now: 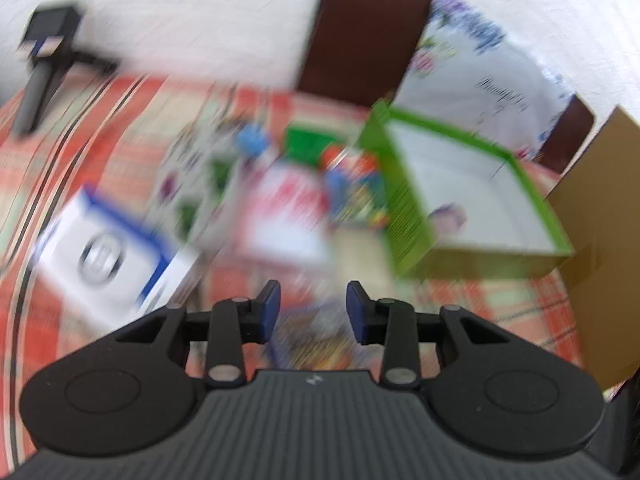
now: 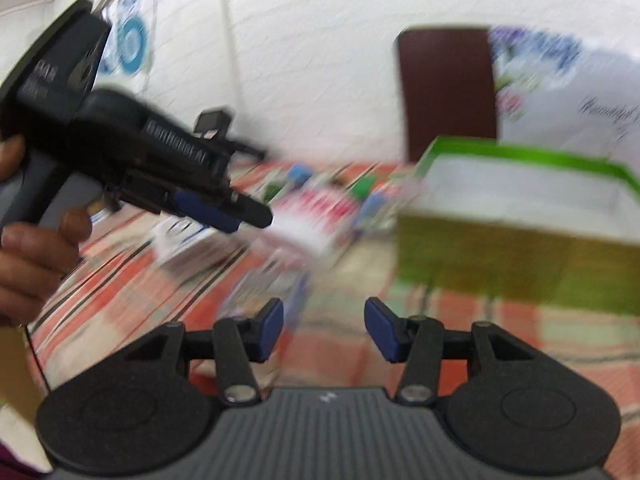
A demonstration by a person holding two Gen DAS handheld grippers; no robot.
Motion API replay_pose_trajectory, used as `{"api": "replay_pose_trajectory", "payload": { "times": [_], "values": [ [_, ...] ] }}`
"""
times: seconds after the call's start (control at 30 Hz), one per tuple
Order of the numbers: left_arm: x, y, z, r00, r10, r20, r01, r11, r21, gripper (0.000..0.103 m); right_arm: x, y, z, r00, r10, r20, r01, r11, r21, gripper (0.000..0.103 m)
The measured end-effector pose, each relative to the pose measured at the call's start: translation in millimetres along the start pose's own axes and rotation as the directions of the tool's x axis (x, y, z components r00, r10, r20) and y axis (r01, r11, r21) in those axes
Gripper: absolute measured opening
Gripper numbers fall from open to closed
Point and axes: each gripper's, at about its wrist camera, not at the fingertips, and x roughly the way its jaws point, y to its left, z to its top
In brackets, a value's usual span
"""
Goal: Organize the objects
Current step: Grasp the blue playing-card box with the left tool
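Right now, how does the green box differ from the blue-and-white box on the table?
The green box is open-topped with a white inside; the blue-and-white box looks closed, an oval print on top. The green box looks larger and sits right of the blurred clutter, the blue-and-white box left. Both rest on the checked tablecloth.

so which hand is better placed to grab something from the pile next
Probably left: its tongs hang open over the blurred pile of packets, while the right tongs face bare tablecloth beside the green box.

Home dining spot, plaid tablecloth (image 1: 500, 304), brown chair (image 1: 360, 28), white brick wall (image 2: 320, 40)
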Motion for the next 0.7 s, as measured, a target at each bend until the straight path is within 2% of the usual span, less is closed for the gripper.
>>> {"api": "replay_pose_trajectory", "payload": {
  "times": [0.17,0.2,0.27,0.33,0.47,0.7],
  "values": [
    [4,26,-34,0.997,-0.001,-0.075,-0.004,0.998,-0.066,0.04,-2,25,-7,0.999,0.022,-0.03,-0.024,0.998,-0.063,0.063],
    [4,29,-39,0.996,-0.007,-0.083,0.001,0.997,-0.076,0.042,-1,27,-8,0.999,0.029,-0.038,-0.032,0.997,-0.068,0.068],
    [5,34,-45,0.996,-0.024,-0.084,0.016,0.995,-0.098,0.049,4,35,-10,0.997,0.046,-0.057,-0.051,0.995,-0.084,0.076],
    [3,37,-44,0.996,-0.036,-0.08,0.027,0.994,-0.109,0.051,10,41,-7,0.995,0.056,-0.082,-0.065,0.992,-0.113,0.08],
    [5,33,-42,0.994,-0.077,-0.075,0.068,0.992,-0.109,0.051,24,49,-10,0.988,0.053,-0.146,-0.074,0.987,-0.14,0.081],
    [22,21,-40,0.989,-0.107,-0.099,0.099,0.992,-0.08,0.051,39,56,-14,0.983,0.003,-0.181,-0.035,0.984,-0.174,0.083]
  ]
}}
